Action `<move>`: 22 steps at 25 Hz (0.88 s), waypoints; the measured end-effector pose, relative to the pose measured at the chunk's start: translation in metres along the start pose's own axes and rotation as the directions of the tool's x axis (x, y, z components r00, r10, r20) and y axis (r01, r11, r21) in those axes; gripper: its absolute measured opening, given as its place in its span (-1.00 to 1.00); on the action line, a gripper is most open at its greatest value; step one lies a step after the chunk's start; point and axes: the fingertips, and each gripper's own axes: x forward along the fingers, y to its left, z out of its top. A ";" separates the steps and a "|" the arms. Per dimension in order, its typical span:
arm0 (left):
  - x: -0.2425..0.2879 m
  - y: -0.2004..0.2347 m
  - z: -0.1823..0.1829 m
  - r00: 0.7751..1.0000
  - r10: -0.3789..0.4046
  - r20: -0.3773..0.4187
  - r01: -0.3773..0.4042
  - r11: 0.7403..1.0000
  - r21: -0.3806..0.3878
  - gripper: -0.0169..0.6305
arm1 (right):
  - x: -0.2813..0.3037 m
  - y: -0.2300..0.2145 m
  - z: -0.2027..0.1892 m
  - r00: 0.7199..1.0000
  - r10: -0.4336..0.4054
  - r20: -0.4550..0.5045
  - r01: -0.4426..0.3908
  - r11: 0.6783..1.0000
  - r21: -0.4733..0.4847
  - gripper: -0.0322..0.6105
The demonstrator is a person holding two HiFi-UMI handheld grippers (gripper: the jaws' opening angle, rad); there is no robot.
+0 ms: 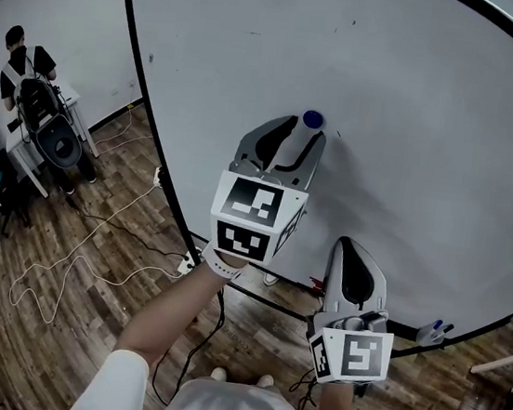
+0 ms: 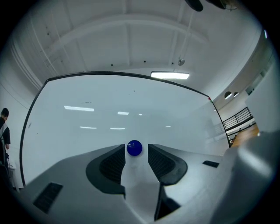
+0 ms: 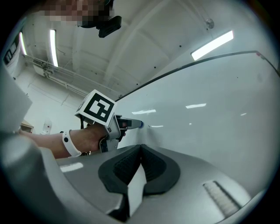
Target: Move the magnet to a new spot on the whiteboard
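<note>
A small round blue magnet point(image 1: 313, 120) sticks to the big whiteboard point(image 1: 393, 95). My left gripper point(image 1: 295, 137) points at the board right below it. In the left gripper view the magnet point(image 2: 134, 148) sits at the tips of the spread jaws; the pads do not press on it, so the left gripper point(image 2: 136, 149) is open. My right gripper point(image 1: 354, 252) hangs lower and to the right, near the board's bottom edge, shut with nothing in it point(image 3: 141, 148). The right gripper view shows the left gripper point(image 3: 124, 124) against the whiteboard point(image 3: 210, 113).
A person point(image 1: 18, 56) stands by a desk with gear at the far left. Cables point(image 1: 91, 253) trail over the wooden floor. Markers point(image 1: 439, 328) rest at the board's lower right edge. A railing point(image 2: 238, 120) shows beyond the board's right side.
</note>
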 end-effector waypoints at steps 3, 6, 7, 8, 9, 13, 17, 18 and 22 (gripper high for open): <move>0.007 0.000 0.002 1.000 0.008 -0.006 -0.007 1.000 0.013 -0.45 | 0.000 -0.002 0.001 1.000 -0.003 0.001 0.003 1.000 -0.002 -0.91; 0.012 0.000 0.003 1.000 0.022 -0.011 -0.022 1.000 0.017 -0.44 | -0.002 -0.003 0.000 1.000 -0.005 -0.001 0.005 1.000 -0.004 -0.91; 0.014 0.000 0.003 1.000 0.028 -0.012 -0.028 0.999 0.015 -0.44 | -0.002 -0.004 0.000 1.000 -0.007 -0.002 0.006 1.000 -0.005 -0.91; 0.015 0.001 0.003 0.999 0.033 -0.012 -0.033 0.999 0.013 -0.44 | -0.003 -0.004 0.000 1.000 -0.007 -0.004 0.007 1.000 -0.006 -0.90; 0.016 0.002 0.004 0.999 0.037 -0.012 -0.037 0.999 0.010 -0.44 | -0.003 -0.004 -0.001 1.000 -0.008 -0.007 0.008 1.000 -0.007 -0.91; 0.020 0.001 0.002 0.998 0.068 -0.010 -0.068 0.997 0.026 -0.44 | -0.007 -0.006 -0.003 1.000 -0.014 -0.011 0.014 1.000 -0.010 -0.91; 0.021 0.004 0.002 0.993 0.115 -0.018 -0.115 0.993 0.031 -0.53 | -0.007 -0.008 -0.005 1.000 -0.022 -0.015 0.022 1.000 0.000 -0.91; 0.022 0.004 0.002 0.992 0.120 -0.023 -0.119 0.992 0.031 -0.55 | -0.007 -0.008 -0.005 1.000 -0.024 -0.016 0.024 1.000 0.004 -0.91; 0.022 0.003 0.002 0.992 0.121 -0.032 -0.121 0.992 0.022 -0.56 | -0.007 -0.010 -0.005 0.999 -0.028 -0.015 0.028 1.000 0.008 -0.91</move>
